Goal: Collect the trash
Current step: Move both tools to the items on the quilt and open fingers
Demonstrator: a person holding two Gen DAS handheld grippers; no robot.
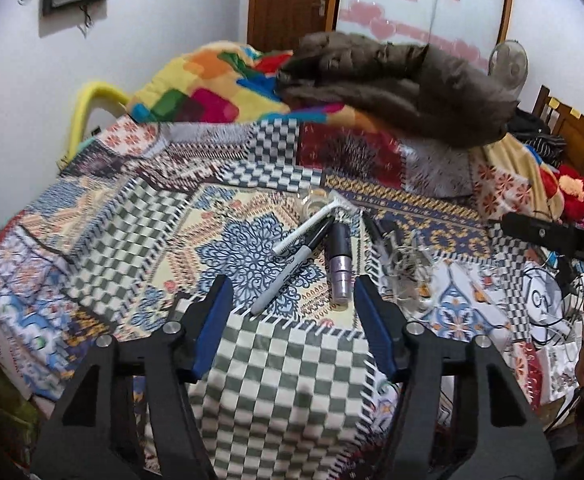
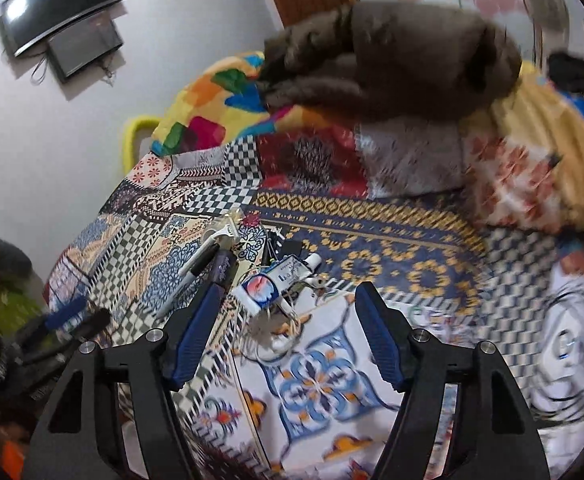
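Note:
Small items lie clustered on a patterned bedspread [image 1: 284,364]. In the left wrist view I see a white razor [image 1: 312,222], a black marker [image 1: 292,266], a purple-grey tube [image 1: 339,262] and tangled white earphones [image 1: 406,276]. My left gripper [image 1: 292,300] is open and empty, just short of the marker and tube. In the right wrist view a crumpled toothpaste tube [image 2: 270,284] and the earphones [image 2: 276,332] lie just ahead of my right gripper [image 2: 288,300], which is open and empty. The marker [image 2: 196,276] lies to their left.
A brown jacket [image 1: 396,84] and a colourful blanket [image 1: 208,84] are piled at the bed's far end. A white bag with cables [image 1: 544,304] lies at the right. The other gripper shows at the right edge [image 1: 556,236] and at the lower left [image 2: 72,316].

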